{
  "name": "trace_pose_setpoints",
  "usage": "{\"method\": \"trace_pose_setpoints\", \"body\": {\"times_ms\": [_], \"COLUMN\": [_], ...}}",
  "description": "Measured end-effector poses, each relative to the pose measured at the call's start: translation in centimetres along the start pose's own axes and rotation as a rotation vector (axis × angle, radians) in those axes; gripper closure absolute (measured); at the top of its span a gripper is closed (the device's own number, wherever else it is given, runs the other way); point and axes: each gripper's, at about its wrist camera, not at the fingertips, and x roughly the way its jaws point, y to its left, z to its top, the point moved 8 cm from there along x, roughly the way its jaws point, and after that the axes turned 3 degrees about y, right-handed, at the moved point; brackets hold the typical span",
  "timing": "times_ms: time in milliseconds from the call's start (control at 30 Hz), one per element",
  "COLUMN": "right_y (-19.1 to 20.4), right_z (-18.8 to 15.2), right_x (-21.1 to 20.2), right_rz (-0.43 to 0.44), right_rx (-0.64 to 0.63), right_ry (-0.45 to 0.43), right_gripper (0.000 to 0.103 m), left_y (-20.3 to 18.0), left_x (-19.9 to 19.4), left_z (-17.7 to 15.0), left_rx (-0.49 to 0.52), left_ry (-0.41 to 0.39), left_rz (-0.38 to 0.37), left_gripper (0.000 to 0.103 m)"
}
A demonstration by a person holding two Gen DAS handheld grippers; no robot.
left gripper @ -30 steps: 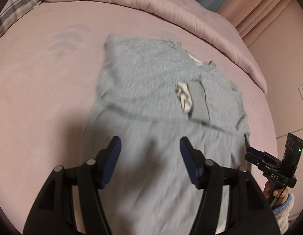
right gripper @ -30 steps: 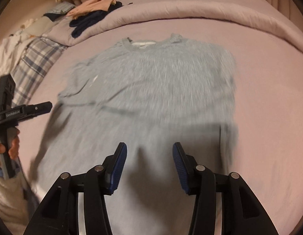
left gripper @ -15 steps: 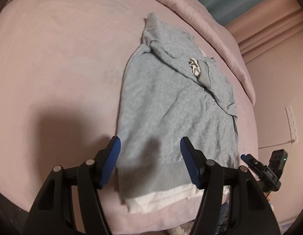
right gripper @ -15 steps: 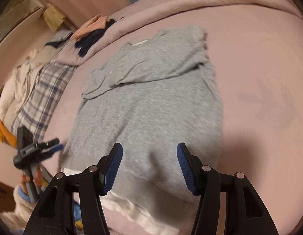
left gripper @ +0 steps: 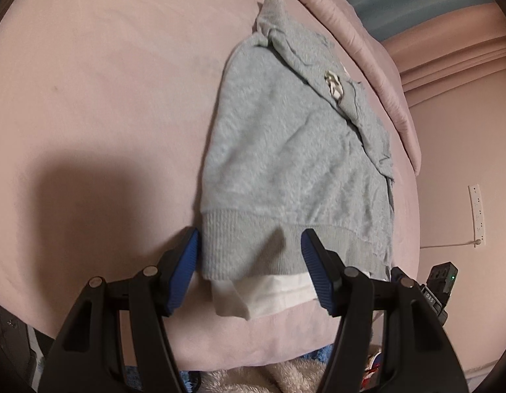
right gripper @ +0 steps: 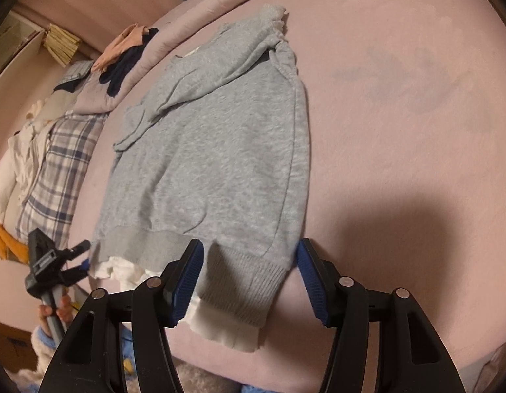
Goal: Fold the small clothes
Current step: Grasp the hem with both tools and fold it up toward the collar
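A grey sweater (left gripper: 285, 150) lies flat on the pink bed (left gripper: 105, 98), its sleeves folded across the chest. Its ribbed hem (left gripper: 253, 242) faces me, with a white under-layer (left gripper: 272, 298) sticking out below. My left gripper (left gripper: 249, 245) is open over the hem's left corner, pads clear of the cloth. In the right wrist view the sweater (right gripper: 220, 137) shows its hem's right corner (right gripper: 249, 278) between the fingers of my right gripper (right gripper: 249, 249), whose jaws are opening and do not press on it. Each gripper shows in the other's view: the right gripper (left gripper: 439, 281), and the left gripper (right gripper: 56, 258) held by a hand (right gripper: 53, 311).
A rolled pink duvet (right gripper: 194, 16) runs along the far side of the bed. Plaid cloth (right gripper: 56, 163), white laundry and peach and dark garments (right gripper: 125, 52) are piled at the back left. The bed's near edge (left gripper: 253, 353) lies just below the hem. A wall socket (left gripper: 477, 209) is at right.
Both grippers have drawn back from over the sweater's body to its hem at the bed's near edge, and both views have rolled. The right jaws stand a little wider.
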Motion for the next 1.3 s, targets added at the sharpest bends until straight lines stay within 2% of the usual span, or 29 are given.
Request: {"method": "trace_pose_setpoints", "body": {"times_ms": [233,500,733,933,1067,1200,1300], "right_y": [1.2,2.4,1.0,-0.8,-1.5,-0.1,0.7], "right_z": [-0.2,-1.1,-1.1,-2.4,-2.7,-2.2,-1.7], "right_x": [0.7,1.0,0.2,-1.1,-1.4,-0.5,0.4], "right_rz": [0.029,0.081,0.084,0.137,0.197,0.272,0.299], "right_rx": [-0.023,-0.057,-0.004,0.058,0.11,0.113,0.106], "right_ry": [-0.004,0.03,0.037,0.058,0.037,0.033,0.032], "right_gripper": [0.036,0.036,0.036,0.036,0.036,0.036,0.036], "left_y": [-0.9,-1.6,-1.0,1.0,1.8,0.8,0.1], "left_x": [0.2,0.3,0.2,-1.1,-1.7,-0.7,0.0], "left_z": [-0.5,-0.8,-0.9,-1.4,-1.3,-1.4,-1.2], "left_rx": [0.044,0.11,0.078,-0.007,-0.075,-0.105,-0.111], "left_ry": [-0.012,-0.016,-0.013,-0.013,-0.02,0.016,0.02], "left_rz": [0.021,0.05,0.033,-0.036,-0.128,-0.236,-0.254], "left_gripper": [0.04,0.04,0.04,0.04,0.04,0.04,0.04]}}
